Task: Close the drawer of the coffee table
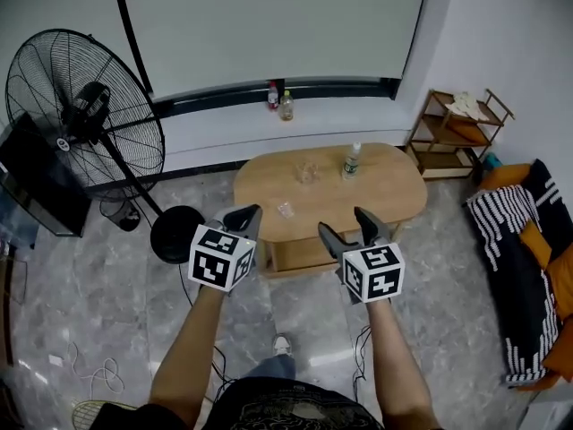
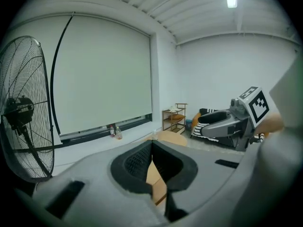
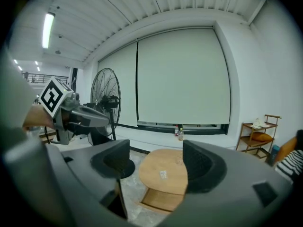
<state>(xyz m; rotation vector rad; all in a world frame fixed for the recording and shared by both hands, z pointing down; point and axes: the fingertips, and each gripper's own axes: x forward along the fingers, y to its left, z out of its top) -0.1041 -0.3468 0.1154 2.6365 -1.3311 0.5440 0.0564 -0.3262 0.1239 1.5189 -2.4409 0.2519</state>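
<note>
The oval wooden coffee table [image 1: 394, 186] stands ahead on the marble floor. Its drawer [image 1: 300, 256] sticks out of the near side, pulled open. Both grippers hover short of the table, touching nothing. My left gripper [image 1: 243, 215] is at the table's near left corner with its jaws together and nothing in them. My right gripper [image 1: 351, 227] is open and empty, just right of the drawer. The right gripper view frames the table [image 3: 163, 167] and drawer [image 3: 161, 200] between the open jaws [image 3: 156, 167]. In the left gripper view the closed tips [image 2: 151, 148] hide most of the table [image 2: 173, 137].
On the tabletop stand a bottle [image 1: 353, 160], a glass [image 1: 305, 172] and a small wrapper [image 1: 286, 209]. A large floor fan [image 1: 85, 106] with a round base [image 1: 176, 234] stands left. A wooden shelf [image 1: 452, 133] and a sofa with a striped blanket [image 1: 519, 240] are at the right.
</note>
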